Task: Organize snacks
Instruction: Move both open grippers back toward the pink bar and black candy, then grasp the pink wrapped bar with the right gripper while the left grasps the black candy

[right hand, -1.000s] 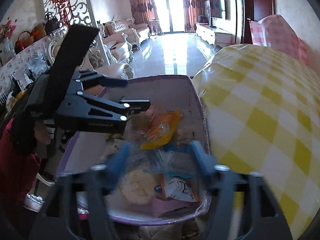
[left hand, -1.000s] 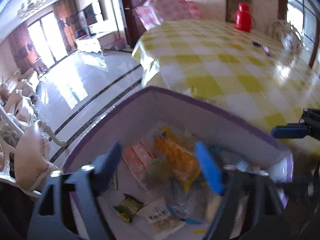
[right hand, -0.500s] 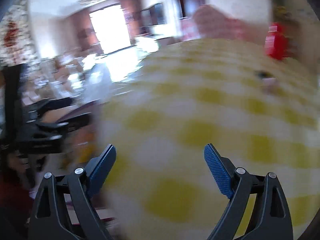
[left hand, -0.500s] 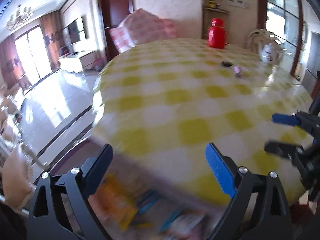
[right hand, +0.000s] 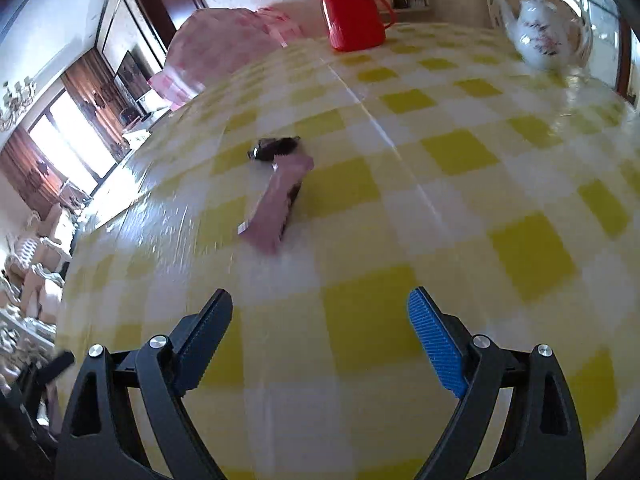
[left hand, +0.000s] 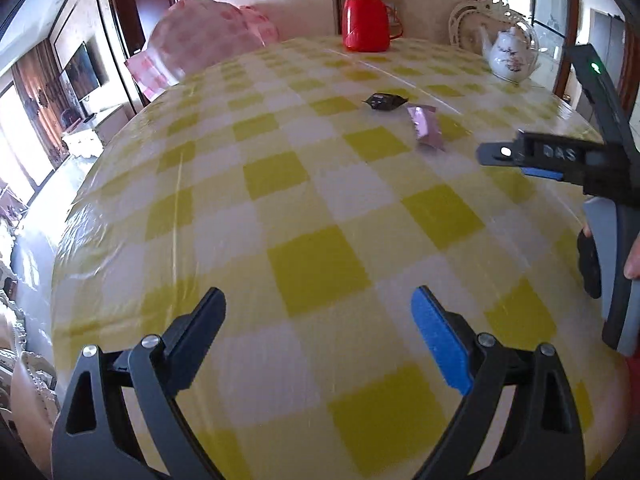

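Observation:
Two wrapped snacks lie side by side on the yellow-checked table point(right hand: 460, 152): a small black packet point(right hand: 274, 147) and a longer purple packet point(right hand: 276, 200). My right gripper point(right hand: 320, 312) hovers over the cloth a short way in front of the purple packet, open and empty. In the left wrist view the black packet point(left hand: 384, 101) and the purple packet point(left hand: 427, 128) sit far ahead to the right. My left gripper point(left hand: 316, 312) is open and empty above bare cloth near the table's edge. One finger point(left hand: 532, 152) of the right gripper reaches in from the right, close to the purple packet.
A red thermos point(right hand: 352, 8) and a white flowered teapot point(right hand: 540, 38) stand at the table's far side. A pink checked bundle point(right hand: 232, 44) lies beyond the far left edge. Chairs and shiny floor are to the left. A hand point(left hand: 634, 256) holds the right gripper's handle.
Both grippers swung away from the purple-rimmed box of snacks beside the table and now hover over the tablecloth. Their jaws stand wider than a second ago. The two packets have come closer.

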The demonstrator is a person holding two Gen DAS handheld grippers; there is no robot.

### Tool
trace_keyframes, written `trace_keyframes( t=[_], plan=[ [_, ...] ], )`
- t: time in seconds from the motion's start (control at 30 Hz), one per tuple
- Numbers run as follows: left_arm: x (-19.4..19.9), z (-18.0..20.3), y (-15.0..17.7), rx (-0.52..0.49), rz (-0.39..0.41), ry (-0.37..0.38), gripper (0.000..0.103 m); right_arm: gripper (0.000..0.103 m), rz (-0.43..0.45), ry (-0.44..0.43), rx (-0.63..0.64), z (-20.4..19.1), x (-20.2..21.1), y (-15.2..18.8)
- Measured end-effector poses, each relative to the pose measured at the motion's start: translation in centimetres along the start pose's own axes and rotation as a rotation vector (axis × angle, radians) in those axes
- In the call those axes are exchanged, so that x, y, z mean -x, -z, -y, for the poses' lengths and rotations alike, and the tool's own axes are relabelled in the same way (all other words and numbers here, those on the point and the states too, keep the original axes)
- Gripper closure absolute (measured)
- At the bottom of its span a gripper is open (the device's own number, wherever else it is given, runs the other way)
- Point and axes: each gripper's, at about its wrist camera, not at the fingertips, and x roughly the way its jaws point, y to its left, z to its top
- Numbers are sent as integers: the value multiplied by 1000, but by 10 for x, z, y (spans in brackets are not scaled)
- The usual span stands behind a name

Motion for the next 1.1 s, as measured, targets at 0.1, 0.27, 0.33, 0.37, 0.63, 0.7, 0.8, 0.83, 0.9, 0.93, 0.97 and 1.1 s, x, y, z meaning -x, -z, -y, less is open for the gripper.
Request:
trace_keyframes(
  t=[0.1,0.27,0.33,0.37,0.63,0.7,0.8,0.83,0.9,0.93,0.97,1.1],
  plan=[
    [-7,-4,-9,11,1,3,9,16,-20,-7,-25,-13,-22,-17],
    [-18,-9,-21,3,20,-13,9,19,-38,18,-41,-30,-52,-46],
    [-23,-14,-26,23,18,-5,9,23,-34,47,-26,-37,-60,-53],
    [-26,-16,-28,34,16,3,9,26,-35,65,-10,-40,-62,-54],
    [-48,-20,-47,103,8,36,9,81,-24,82,138,-37,-48,-43],
    [-52,-16,-53,118,12,48,9,81,-5,69,157,-29,-33,-37],
    [-61,-3,-70,159,19,93,9,81,26,63,181,-13,-7,-30],
    [-63,0,-75,171,22,103,9,81,46,76,197,-7,4,-25],
    [-70,12,-88,195,29,118,9,81,74,93,205,7,21,-15],
    [-77,21,-97,207,24,119,9,81,83,97,201,16,30,-9],
    [-81,26,-101,214,20,121,9,81,89,106,198,23,34,-7],
    [-105,52,-127,233,6,105,9,81,106,162,187,50,48,6]
  ],
)
